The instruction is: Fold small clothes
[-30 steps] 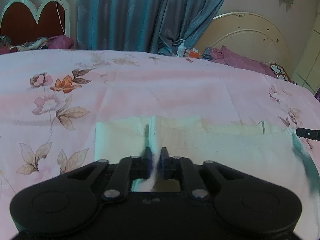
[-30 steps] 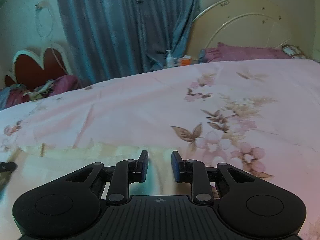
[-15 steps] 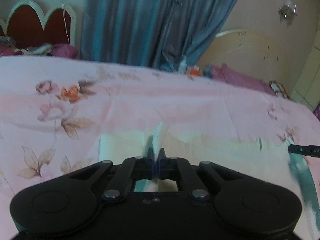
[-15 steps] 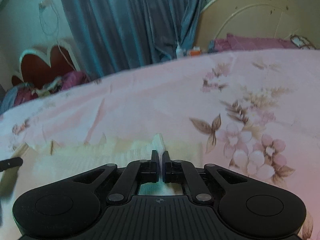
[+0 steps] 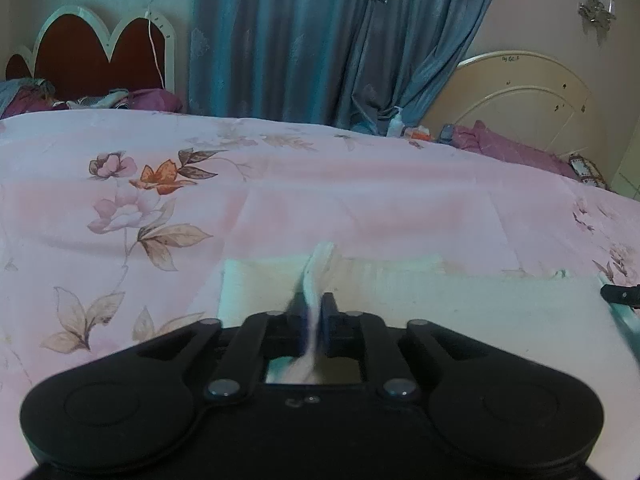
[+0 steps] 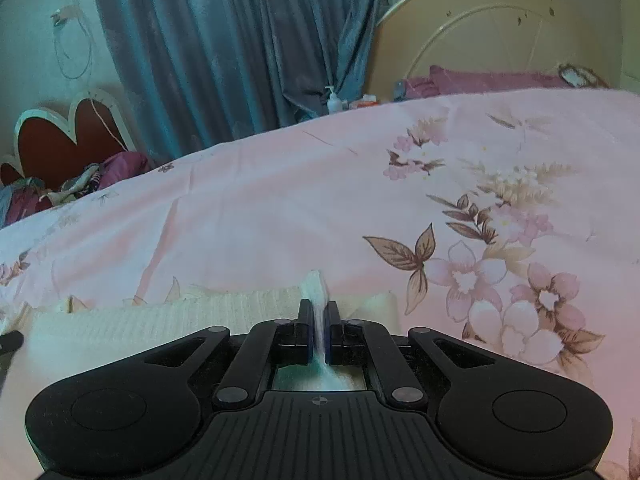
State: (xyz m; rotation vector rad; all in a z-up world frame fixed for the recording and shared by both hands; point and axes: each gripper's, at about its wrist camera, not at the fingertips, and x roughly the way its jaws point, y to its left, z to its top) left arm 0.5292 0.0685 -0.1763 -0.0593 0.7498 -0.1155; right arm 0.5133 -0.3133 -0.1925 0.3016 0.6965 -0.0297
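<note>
A cream knitted garment [image 5: 460, 300] lies flat on the pink floral bedspread [image 5: 320, 184]; it also shows in the right wrist view [image 6: 160, 320]. My left gripper [image 5: 313, 304] is shut on a pinched fold of the garment near its left end. My right gripper [image 6: 319, 308] is shut on a pinched fold near its right end. The tip of the right gripper shows at the right edge of the left wrist view [image 5: 620, 294], and the left gripper's tip shows at the left edge of the right wrist view [image 6: 10, 340].
The bedspread [image 6: 280, 200] stretches far ahead and to both sides. A red headboard [image 5: 100, 56], a blue curtain [image 5: 320, 40] and a cream headboard [image 5: 520, 96] stand behind. A pump bottle [image 6: 334, 100] and pillows sit at the far edge.
The right gripper was open a second ago and has shut on the garment. Both grippers have lifted their pinched folds slightly, and the garment's far edge sits lower in both views.
</note>
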